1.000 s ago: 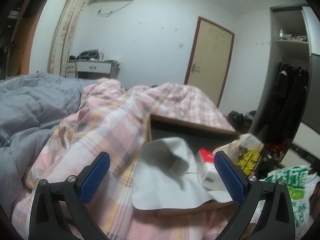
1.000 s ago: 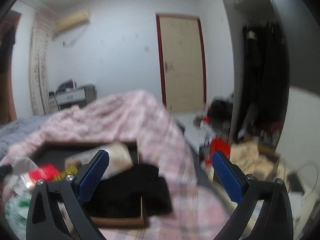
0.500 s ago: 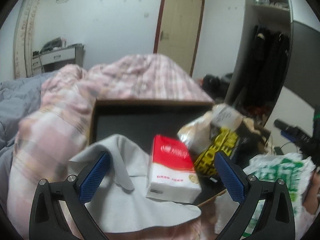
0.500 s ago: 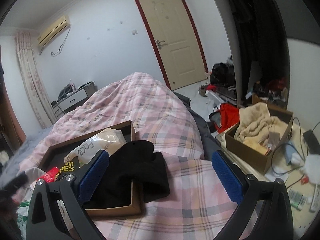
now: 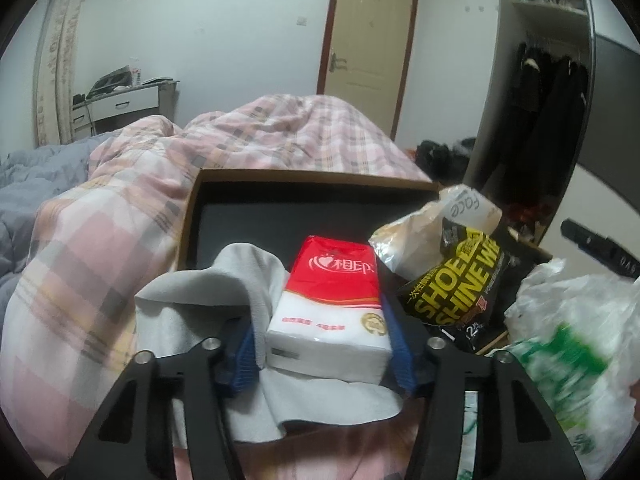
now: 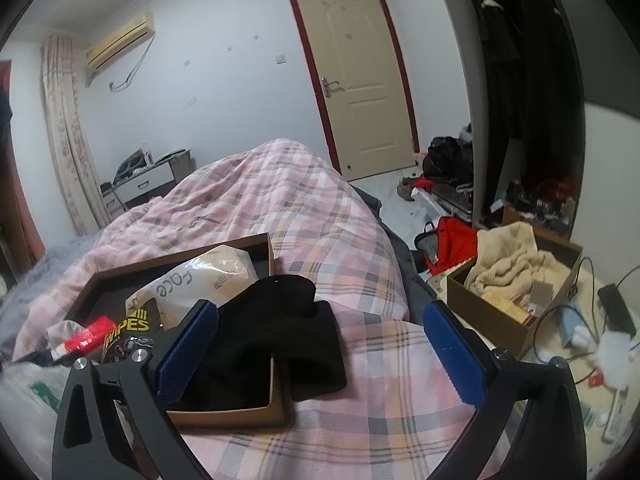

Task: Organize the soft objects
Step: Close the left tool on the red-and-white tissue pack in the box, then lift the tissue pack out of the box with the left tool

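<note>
Left tool (image 5: 322,350) clamps the tissue pack (image 5: 332,312) in the tray (image 5: 312,178), likely to lift it; right tool (image 6: 320,346) gapes over the black cloth (image 6: 276,332).

Cream door (image 6: 362,84), wall air conditioner (image 6: 120,40), patterned curtain (image 6: 70,140), hanging dark coats (image 5: 552,92), white drawer unit (image 5: 120,102)

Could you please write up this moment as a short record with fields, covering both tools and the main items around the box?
Setting: shallow cardboard box lying on a pink plaid quilt
Left tool: closed around the red and white tissue pack, one pad on each long side
Right tool: open, holding nothing, above the black cloth
Black cloth: draped over the box's corner onto the quilt
Grey cloth: under and left of the tissue pack
Other items: shoe shine wipes pack, beige face pouch, white and green plastic bag
</note>
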Available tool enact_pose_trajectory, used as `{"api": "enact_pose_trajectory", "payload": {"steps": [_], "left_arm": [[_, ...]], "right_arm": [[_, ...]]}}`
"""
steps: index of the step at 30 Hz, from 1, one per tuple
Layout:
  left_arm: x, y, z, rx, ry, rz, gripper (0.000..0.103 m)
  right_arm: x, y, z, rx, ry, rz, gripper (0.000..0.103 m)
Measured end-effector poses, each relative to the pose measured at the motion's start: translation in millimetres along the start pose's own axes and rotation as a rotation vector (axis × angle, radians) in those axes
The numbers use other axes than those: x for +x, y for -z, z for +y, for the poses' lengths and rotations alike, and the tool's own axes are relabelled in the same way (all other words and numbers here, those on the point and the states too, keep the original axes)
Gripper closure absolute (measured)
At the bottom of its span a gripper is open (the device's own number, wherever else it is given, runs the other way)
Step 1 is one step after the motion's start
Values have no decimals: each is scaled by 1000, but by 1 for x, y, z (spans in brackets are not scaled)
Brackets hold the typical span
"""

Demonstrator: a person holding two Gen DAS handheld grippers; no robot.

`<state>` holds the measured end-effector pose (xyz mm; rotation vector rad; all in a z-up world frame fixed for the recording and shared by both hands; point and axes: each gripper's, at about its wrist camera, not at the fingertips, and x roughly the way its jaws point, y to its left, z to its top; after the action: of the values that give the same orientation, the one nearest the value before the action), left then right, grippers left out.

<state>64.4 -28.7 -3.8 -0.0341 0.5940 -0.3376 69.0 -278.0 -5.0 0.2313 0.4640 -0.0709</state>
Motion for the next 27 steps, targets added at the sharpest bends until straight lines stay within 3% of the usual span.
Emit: {"api": "enact_pose_trajectory", "payload": {"steps": [8,16,22,27], "left_arm": [[-14,4,5,-34,21,-52,54],[-38,3,19,-104,18,-156,55],[-50,1,14,-83,21,-205,56],[-69,1,14,-55,72,-227,56]], "right_arm": [[-2,1,9,-70,17,-14,1],[-3,1,10,-60,13,-9,1],[-3,1,10,-63,13,-12,1],[-4,0,10,-60,11,-13,1]]}}
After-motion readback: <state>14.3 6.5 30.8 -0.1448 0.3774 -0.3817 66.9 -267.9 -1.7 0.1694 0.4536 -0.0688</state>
